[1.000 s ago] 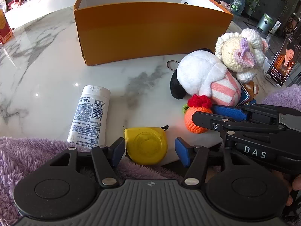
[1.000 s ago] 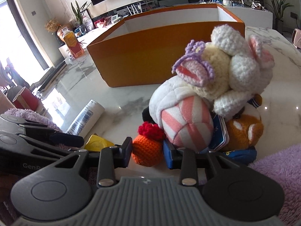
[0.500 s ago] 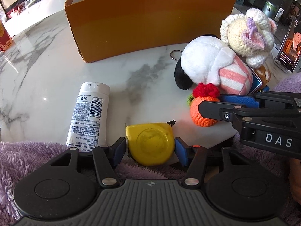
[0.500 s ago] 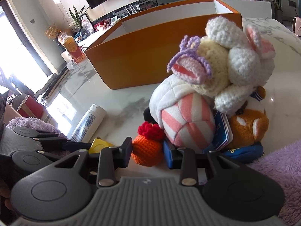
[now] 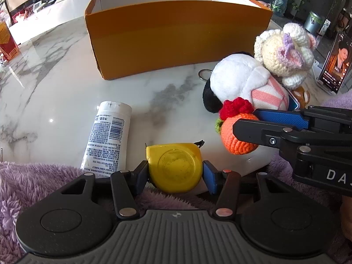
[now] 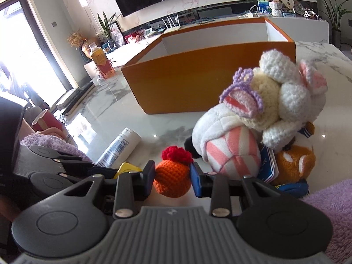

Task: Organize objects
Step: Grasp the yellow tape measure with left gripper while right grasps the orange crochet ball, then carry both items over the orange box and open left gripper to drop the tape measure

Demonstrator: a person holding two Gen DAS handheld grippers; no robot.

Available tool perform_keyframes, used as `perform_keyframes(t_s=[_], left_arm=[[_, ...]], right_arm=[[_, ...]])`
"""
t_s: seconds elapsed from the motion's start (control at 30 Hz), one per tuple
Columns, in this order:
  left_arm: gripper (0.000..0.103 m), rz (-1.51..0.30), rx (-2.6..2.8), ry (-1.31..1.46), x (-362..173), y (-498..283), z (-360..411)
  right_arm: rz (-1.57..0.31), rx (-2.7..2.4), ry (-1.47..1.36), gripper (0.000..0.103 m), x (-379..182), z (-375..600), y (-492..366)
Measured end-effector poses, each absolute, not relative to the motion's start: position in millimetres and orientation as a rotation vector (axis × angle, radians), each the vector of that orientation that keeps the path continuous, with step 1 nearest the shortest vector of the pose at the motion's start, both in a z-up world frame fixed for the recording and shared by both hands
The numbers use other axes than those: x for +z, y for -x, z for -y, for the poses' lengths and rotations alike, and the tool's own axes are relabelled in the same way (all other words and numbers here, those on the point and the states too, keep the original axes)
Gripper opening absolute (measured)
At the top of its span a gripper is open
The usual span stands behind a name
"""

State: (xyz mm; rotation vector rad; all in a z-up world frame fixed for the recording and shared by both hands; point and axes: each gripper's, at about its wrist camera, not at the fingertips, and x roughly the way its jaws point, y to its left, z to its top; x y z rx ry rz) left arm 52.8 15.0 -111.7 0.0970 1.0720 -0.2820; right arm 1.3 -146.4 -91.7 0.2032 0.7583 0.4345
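My left gripper (image 5: 175, 172) is shut on a yellow tape measure (image 5: 175, 167) at the table's near edge. My right gripper (image 6: 172, 173) is shut on an orange crochet ball with a red top (image 6: 172, 179); the ball also shows in the left wrist view (image 5: 235, 132). An open orange box (image 5: 176, 37) stands behind on the marble table (image 5: 55, 83); it also shows in the right wrist view (image 6: 198, 83). A white tube (image 5: 107, 136) lies left of the tape measure.
A pile of plush toys sits at the right: a white and pink striped one (image 6: 228, 147), a crochet sheep (image 6: 283, 101) and a brown one (image 6: 294, 162). A phone on a stand (image 5: 334, 66) is far right. Purple fluffy fabric (image 5: 26, 180) covers the near edge.
My left gripper's fingers closed from wide around the tape measure to gripping it. My right gripper's fingers closed onto the orange ball. Both views shifted slightly toward the box.
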Motion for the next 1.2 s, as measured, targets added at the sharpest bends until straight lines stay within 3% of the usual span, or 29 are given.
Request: perform_keyframes(t_s=[0.4, 0.8, 1.2], left_arm=[[0.061, -0.954, -0.255, 0.035, -56, -59, -41], [0.061, -0.804, -0.277, -0.051, 19, -118, -33], [0.061, -0.879, -0.216, -0.118, 0, -243, -12]], right_arm=[[-0.62, 0.471, -0.219, 0.036, -38, 154, -9], [-0.535, 0.478, -0.175, 0.036, 23, 157, -90], [-0.584, 0.424, -0.242, 0.036, 24, 165, -217]])
